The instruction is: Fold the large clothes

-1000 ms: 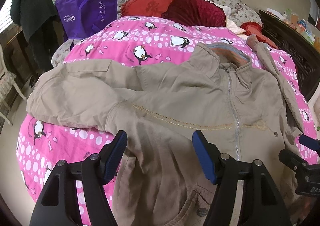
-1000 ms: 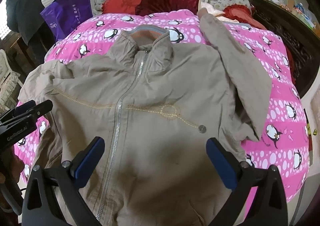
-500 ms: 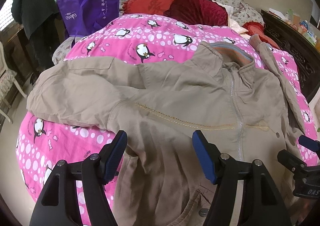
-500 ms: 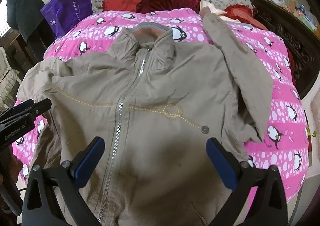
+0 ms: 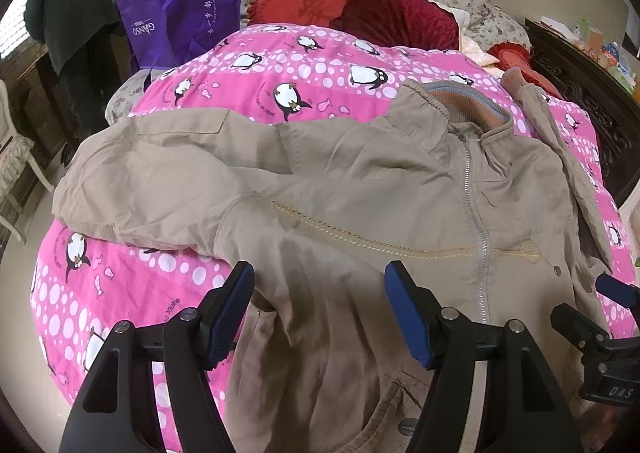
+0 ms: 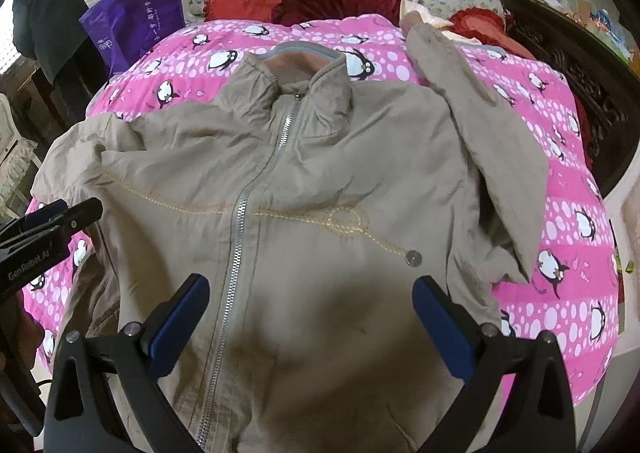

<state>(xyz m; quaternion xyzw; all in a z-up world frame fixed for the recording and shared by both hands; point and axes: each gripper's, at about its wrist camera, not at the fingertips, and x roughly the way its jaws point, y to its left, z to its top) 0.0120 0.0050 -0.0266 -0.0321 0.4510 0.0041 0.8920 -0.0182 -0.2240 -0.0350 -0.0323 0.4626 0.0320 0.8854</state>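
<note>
A tan zip-up jacket (image 5: pixel 360 213) lies face up on the pink penguin quilt (image 5: pixel 280 65), zipped shut, collar toward the pillows. Its left sleeve (image 5: pixel 152 173) spreads out to the left; its right sleeve (image 6: pixel 480 125) lies folded back along the right side. My left gripper (image 5: pixel 320 293) is open and empty above the jacket's lower left part. My right gripper (image 6: pixel 312 301) is open wide and empty above the jacket's lower middle (image 6: pixel 300 253). Each gripper shows at the edge of the other's view.
Red pillows (image 5: pixel 360 13) lie at the head of the bed. A purple bag (image 5: pixel 180 21) stands at the back left beside dark hanging clothes (image 5: pixel 72 13). A dark carved bed frame (image 6: pixel 580 65) runs along the right. A white chair (image 5: pixel 12 157) stands at the left.
Both views have dropped slightly nearer the jacket's lower part. The jacket lies as before and both grippers stay open.
</note>
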